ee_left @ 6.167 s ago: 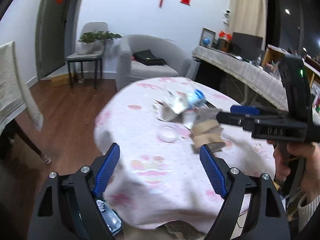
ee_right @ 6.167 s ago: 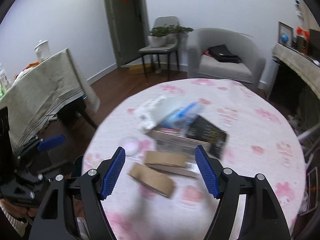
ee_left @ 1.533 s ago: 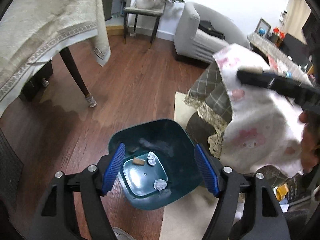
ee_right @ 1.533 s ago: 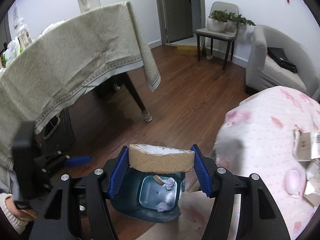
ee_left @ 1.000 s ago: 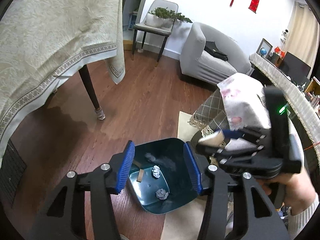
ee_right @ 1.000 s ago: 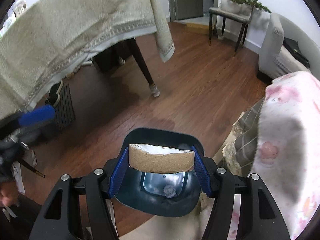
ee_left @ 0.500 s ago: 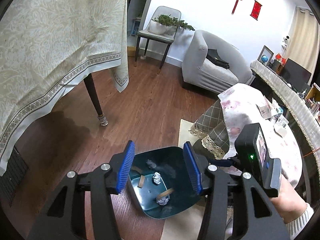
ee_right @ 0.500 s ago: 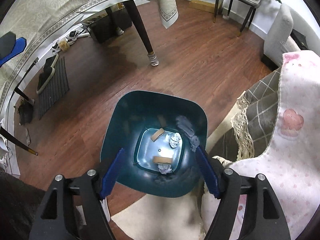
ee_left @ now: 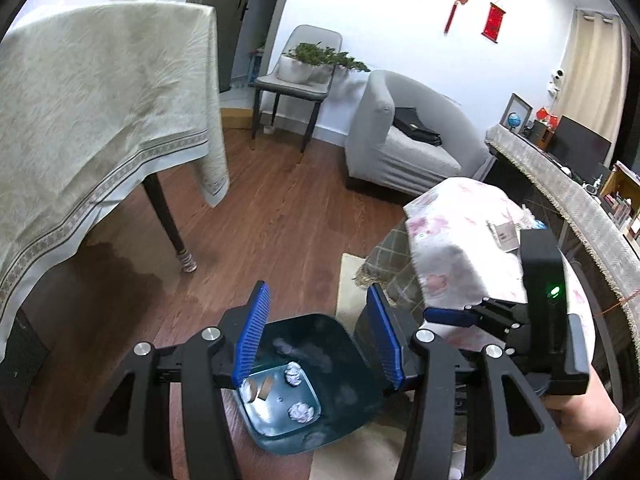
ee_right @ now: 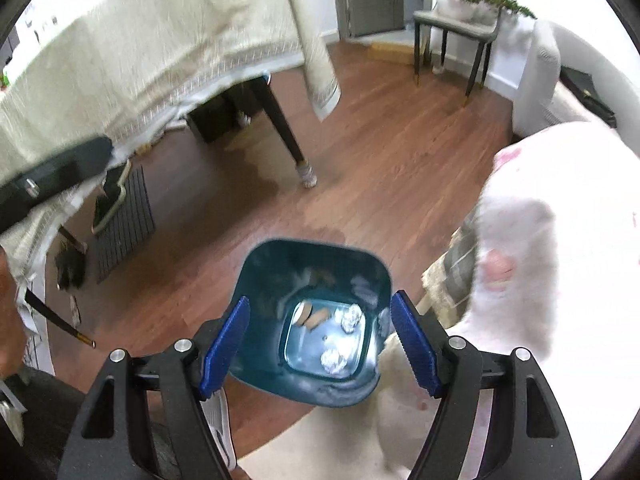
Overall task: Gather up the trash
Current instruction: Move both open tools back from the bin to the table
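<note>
Left gripper (ee_left: pixel 318 334): fingers spread, nothing between, above teal trash bin (ee_right: pixel 256 300) on wood floor. Bin bottom, l. to r.: cardboard pieces (ee_right: pixel 312 314) at left edge, two crumpled paper balls (ee_right: pixel 334 358) toward right. Right gripper (ee_right: pixel 320 346): jaws just opened wider, empty, over bin.

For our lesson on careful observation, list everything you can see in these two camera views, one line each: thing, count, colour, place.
Bin: one, teal, on the floor.
Paper balls: two, white, bin bottom.
Cardboard pieces: two, brown, bin bottom.
Round table: one, pink-flowered cloth, right of the bin.
Large table: one, beige cloth, left.
Armchair: one, grey, far wall.
Chair: one, grey, holding a plant.
Left gripper: open, empty.
Right gripper: open, empty, its jaws have just opened.
</note>
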